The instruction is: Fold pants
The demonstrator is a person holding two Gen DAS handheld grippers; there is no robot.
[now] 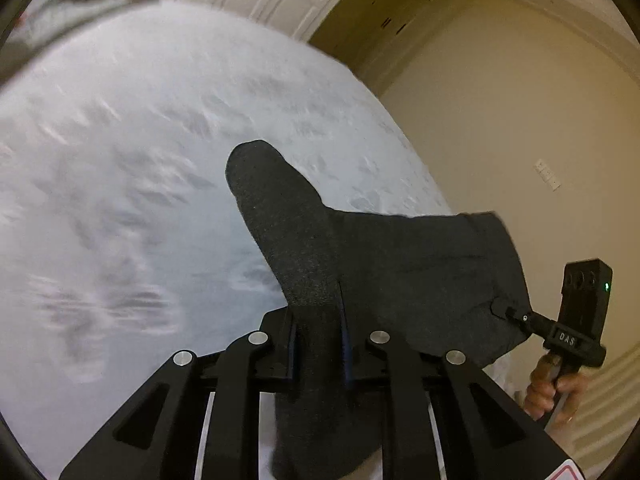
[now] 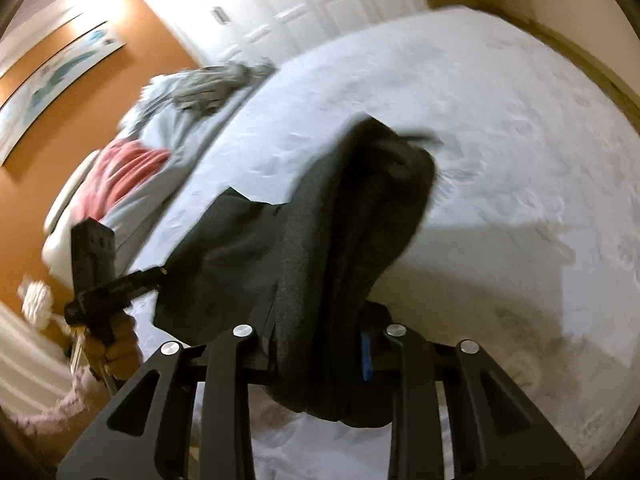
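- The left gripper was clamped on a bunched fold of the dark grey pants, the cloth pinched between its two black fingers and hanging down behind them.
- The right gripper also gripped the pants, a thick gather of fabric filling the gap between its fingers, a blue pad showing on one finger.
- The pants hung stretched between the two grippers, raised off the white bedspread, with one rounded end sticking up past the left gripper.
- In the left wrist view, the right gripper bit the far edge of the cloth, a hand around its handle.
- In the right wrist view, the left gripper held the opposite edge, a hand on its handle.
- A red cloth and a grey garment lay on the bed, well apart from the pants.
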